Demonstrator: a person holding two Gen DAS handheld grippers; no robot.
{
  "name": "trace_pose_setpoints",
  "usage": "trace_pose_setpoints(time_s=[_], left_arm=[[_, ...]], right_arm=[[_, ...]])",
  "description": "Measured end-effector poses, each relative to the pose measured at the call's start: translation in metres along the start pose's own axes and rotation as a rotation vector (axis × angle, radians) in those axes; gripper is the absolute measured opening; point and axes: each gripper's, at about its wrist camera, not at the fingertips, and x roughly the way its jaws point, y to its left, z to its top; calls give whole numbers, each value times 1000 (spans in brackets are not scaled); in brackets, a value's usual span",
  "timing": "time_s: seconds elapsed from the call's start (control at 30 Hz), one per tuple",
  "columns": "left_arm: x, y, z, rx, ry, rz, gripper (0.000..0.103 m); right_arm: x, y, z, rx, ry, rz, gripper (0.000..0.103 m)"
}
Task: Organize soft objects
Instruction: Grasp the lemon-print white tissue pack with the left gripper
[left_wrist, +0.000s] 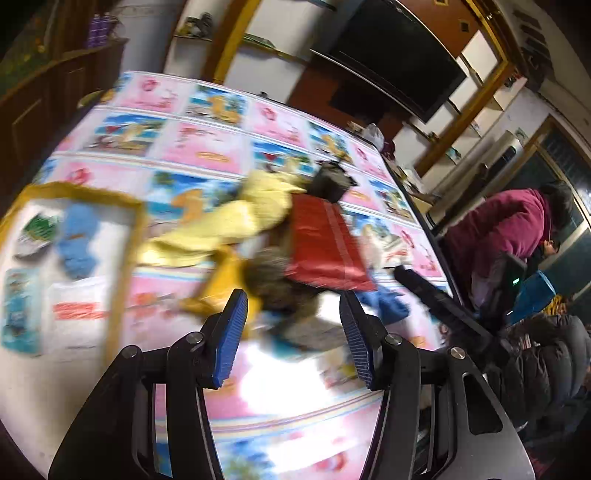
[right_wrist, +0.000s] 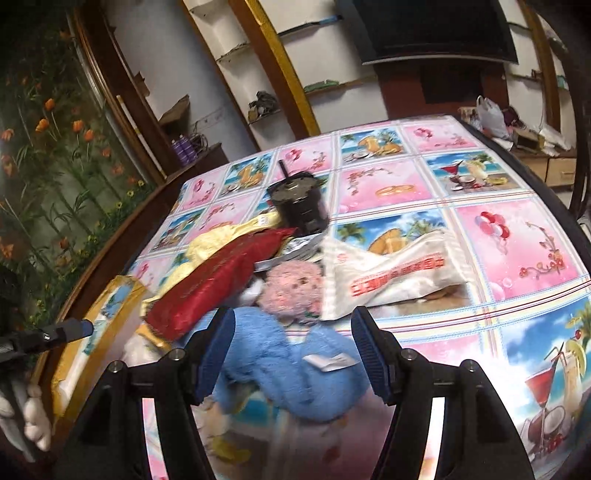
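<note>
**Right wrist view: lining up on the blue plush**

Right gripper (right_wrist: 293, 354) open and empty, jaws standing either side of the blue plush toy (right_wrist: 295, 373) without pressing it. Left gripper (left_wrist: 293, 332) also open, holding nothing, aimed at the heap: red pouch (left_wrist: 321, 251), yellow cloth (left_wrist: 236, 221). Yellow-edged tray (left_wrist: 125, 258) off to the left with a blue toy already inside. Best taken low on the plush body, closing gently and clear of the white bag (right_wrist: 399, 277).
</note>
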Motion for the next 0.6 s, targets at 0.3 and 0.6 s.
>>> trace_pose_setpoints(time_s=[0.3,0.6], left_arm=[[69,-40,-34,203,243,253,51],[-13,-12,-81,172,123,113,59]], right_arm=[[-7,-6,-1,-23,-20,-41,66],[-3,-1,-2,-18,27,47,65]])
